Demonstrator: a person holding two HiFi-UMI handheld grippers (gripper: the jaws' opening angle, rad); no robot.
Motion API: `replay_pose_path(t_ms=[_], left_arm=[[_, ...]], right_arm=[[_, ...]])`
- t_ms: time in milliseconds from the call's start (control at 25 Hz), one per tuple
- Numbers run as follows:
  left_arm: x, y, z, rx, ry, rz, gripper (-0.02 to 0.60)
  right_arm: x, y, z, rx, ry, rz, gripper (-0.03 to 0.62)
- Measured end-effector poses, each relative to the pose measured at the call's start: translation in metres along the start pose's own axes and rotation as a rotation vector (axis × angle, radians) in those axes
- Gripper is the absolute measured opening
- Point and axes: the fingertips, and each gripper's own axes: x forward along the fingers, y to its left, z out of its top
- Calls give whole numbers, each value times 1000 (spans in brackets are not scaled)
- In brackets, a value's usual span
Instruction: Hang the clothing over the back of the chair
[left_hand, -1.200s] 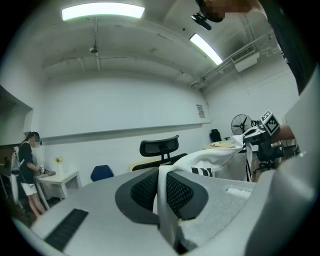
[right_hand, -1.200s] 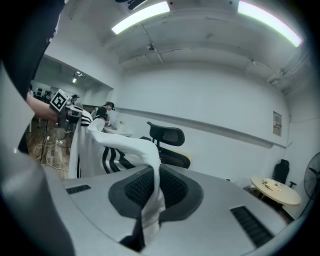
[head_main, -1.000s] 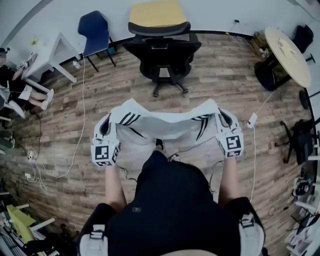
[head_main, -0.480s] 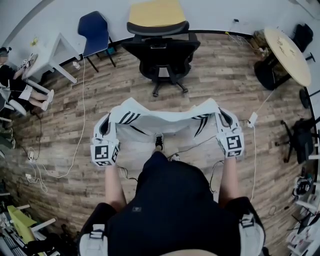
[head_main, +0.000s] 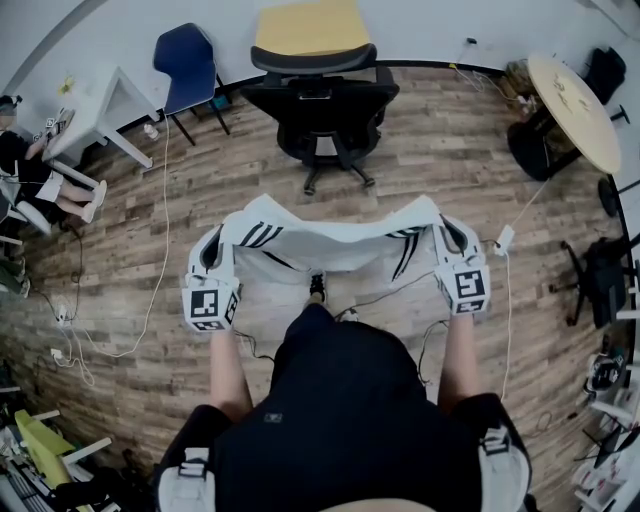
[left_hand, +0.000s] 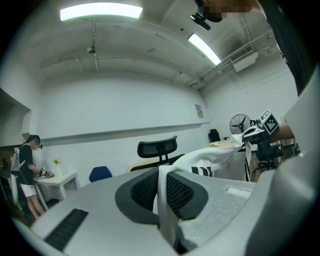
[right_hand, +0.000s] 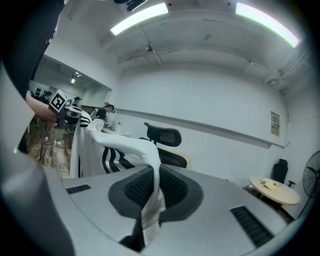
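A white garment with black stripes (head_main: 335, 246) hangs stretched between my two grippers at chest height. My left gripper (head_main: 211, 258) is shut on its left edge, and the cloth (left_hand: 162, 200) runs between the dark pads. My right gripper (head_main: 452, 244) is shut on the right edge, cloth (right_hand: 151, 200) pinched in its jaws. The black office chair (head_main: 320, 100) with a headrest stands ahead of me, its back facing me, a step or so beyond the garment. It also shows in the left gripper view (left_hand: 157, 150) and the right gripper view (right_hand: 165, 137).
A yellow desk top (head_main: 313, 25) is behind the chair at the wall. A blue chair (head_main: 187, 62) and white table (head_main: 105, 105) stand at left, where a person (head_main: 30, 170) sits. A round table (head_main: 572, 98) is at right. Cables (head_main: 160, 250) trail on the wood floor.
Hardly anything differs. The garment stays held between both grippers; its lower part has swung slightly.
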Motion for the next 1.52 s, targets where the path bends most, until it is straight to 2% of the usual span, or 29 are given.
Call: replay_pose_path(t_ms=[680,1520], left_arm=[[25,35,-7,-13,17,27,6],[99,75,5,-22,-28,-27,6]], right_arm=[[46,1,16,-8,-4,7,12],[92,-13,42,7,14,-52,12]])
